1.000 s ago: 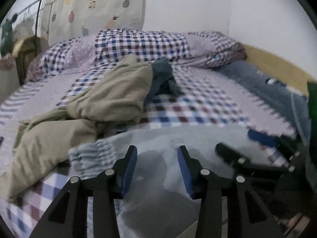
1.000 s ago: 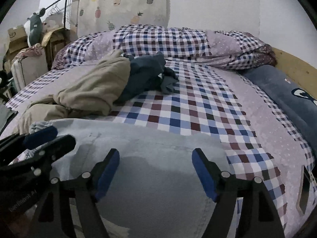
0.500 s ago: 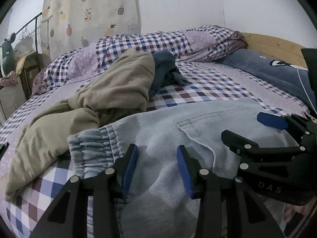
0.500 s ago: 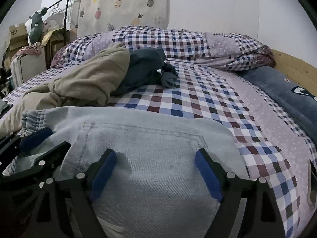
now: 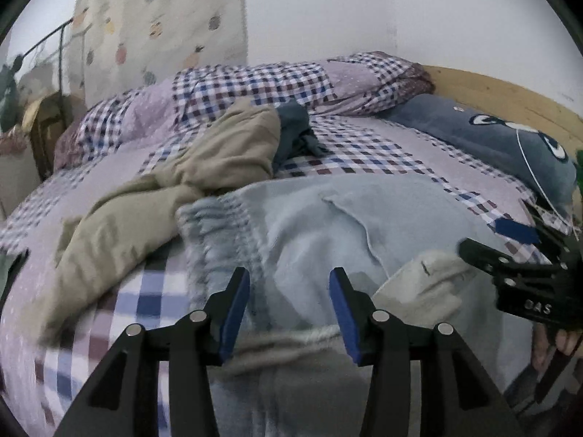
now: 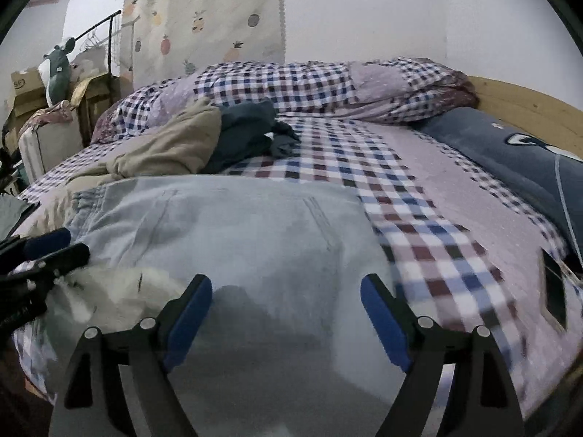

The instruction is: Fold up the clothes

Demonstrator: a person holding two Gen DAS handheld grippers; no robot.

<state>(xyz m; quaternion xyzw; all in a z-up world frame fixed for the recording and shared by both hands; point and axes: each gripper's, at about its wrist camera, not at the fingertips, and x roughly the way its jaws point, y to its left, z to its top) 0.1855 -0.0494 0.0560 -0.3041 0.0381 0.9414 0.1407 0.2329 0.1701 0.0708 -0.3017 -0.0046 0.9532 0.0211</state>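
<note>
Closest in, the left gripper [image 5: 289,304] hangs just over the pale jeans [image 5: 328,225], its blue-padded jaws parted with bare denim showing between them — nothing in its grip. The right gripper [image 6: 286,313] is spread wider still, also over the jeans [image 6: 226,229] and holding nothing. In the left wrist view the right gripper [image 5: 510,240] comes in from the right edge with "DAS" in white letters on its black body and a fingertip of the person's hand [image 5: 566,342] curled under it.

The jeans lie spread on the near part of the bed [image 6: 419,196], gathered waistband [image 5: 215,225] to the left, a back pocket [image 5: 349,215] facing up. A whitish pocket lining [image 5: 422,284] sticks out at the near edge; the frame is smeared there, so that may be a fold instead.

Just behind the jeans on the left is a rumpled khaki garment [image 5: 204,167], and touching its far end a dark teal one [image 6: 247,127]. Beyond them, a rolled checked quilt [image 6: 309,83] runs across the bed. A navy pillow [image 6: 510,153] lies along the wooden headboard [image 6: 528,105] on the right.

Far left — cardboard boxes [image 6: 23,87], one marked "SF", a green plush toy [image 6: 56,69], a clothes rail [image 6: 98,29], and a fruit-print curtain [image 6: 204,14] on the wall.
</note>
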